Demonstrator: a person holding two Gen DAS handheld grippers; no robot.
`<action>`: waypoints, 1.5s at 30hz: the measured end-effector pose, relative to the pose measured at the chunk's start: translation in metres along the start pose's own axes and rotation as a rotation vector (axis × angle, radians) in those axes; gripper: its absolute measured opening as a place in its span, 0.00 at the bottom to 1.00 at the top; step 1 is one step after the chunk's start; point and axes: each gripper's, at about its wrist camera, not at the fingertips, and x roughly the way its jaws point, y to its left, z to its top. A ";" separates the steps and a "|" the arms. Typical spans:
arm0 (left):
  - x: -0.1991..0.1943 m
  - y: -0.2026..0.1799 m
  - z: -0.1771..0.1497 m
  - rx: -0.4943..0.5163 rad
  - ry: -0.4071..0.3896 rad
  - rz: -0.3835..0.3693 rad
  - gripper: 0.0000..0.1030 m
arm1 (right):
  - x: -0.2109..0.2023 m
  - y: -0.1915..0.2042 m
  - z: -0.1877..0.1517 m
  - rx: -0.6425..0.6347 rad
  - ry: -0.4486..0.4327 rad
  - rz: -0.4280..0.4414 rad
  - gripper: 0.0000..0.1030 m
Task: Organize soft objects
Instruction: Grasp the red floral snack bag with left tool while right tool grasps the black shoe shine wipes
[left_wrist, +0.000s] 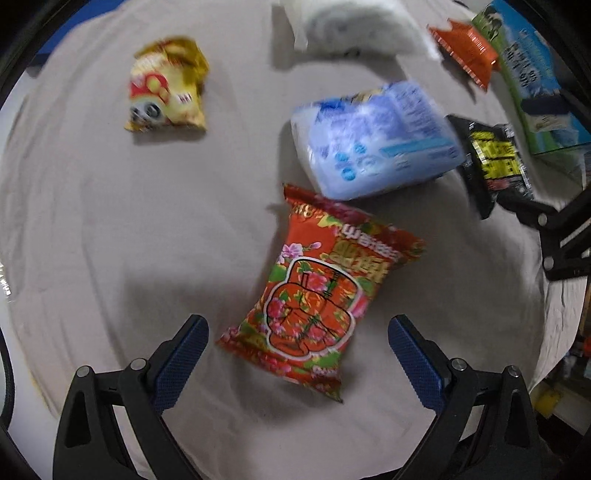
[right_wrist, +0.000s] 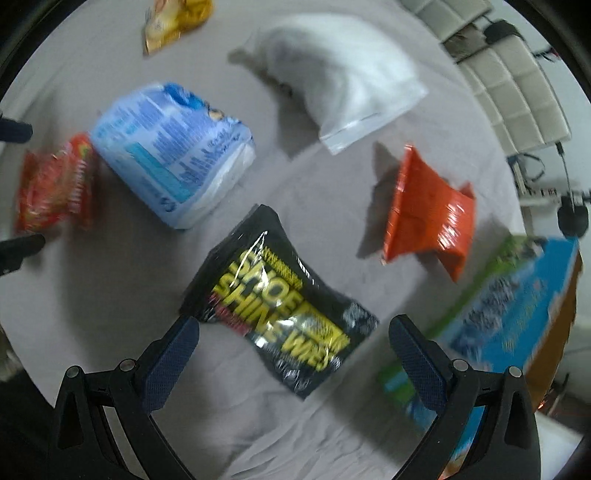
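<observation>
Through my left wrist camera, my left gripper (left_wrist: 298, 332) hangs spread wide and holds nothing. The red flowered snack bag (left_wrist: 320, 295) lies flat on the grey cloth (left_wrist: 110, 229) between and just ahead of my fingers, tilted, its far corner touching or slipping under the blue tissue pack (left_wrist: 373, 140). A yellow snack bag (left_wrist: 168, 86) sits well apart to the far left, and a white plastic bag (left_wrist: 351, 29) lies at the far edge. To the right I see the black wipes pouch (left_wrist: 493, 162), with my right gripper's dark fingers reaching in just below it, a crumpled orange packet (left_wrist: 467, 50), and the side of a blue-green carton (left_wrist: 528, 74). The widest bare cloth is on the left and down the middle.

Through my right wrist camera, my right gripper (right_wrist: 293, 332) is likewise wide and empty. The pouch lies between and just ahead of its fingers, diagonal to them. The tissue pack sits to its upper left, the orange packet to the upper right, the carton along the right edge just beside my right finger. The cloth ends close behind the carton, so there is little room on that side.

I judge the sorting barely started: every item lies loose and scattered, none grouped or stacked. Both views are blurred.
</observation>
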 end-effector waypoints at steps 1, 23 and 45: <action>0.005 0.001 0.001 0.001 0.006 -0.012 0.97 | 0.006 0.000 0.004 -0.019 0.013 -0.004 1.00; 0.036 0.018 -0.008 -0.318 0.007 -0.121 0.68 | 0.040 -0.028 -0.049 0.377 0.133 0.407 0.83; 0.040 -0.006 0.003 -0.364 -0.010 -0.049 0.43 | 0.013 0.007 -0.120 0.722 0.136 0.394 0.57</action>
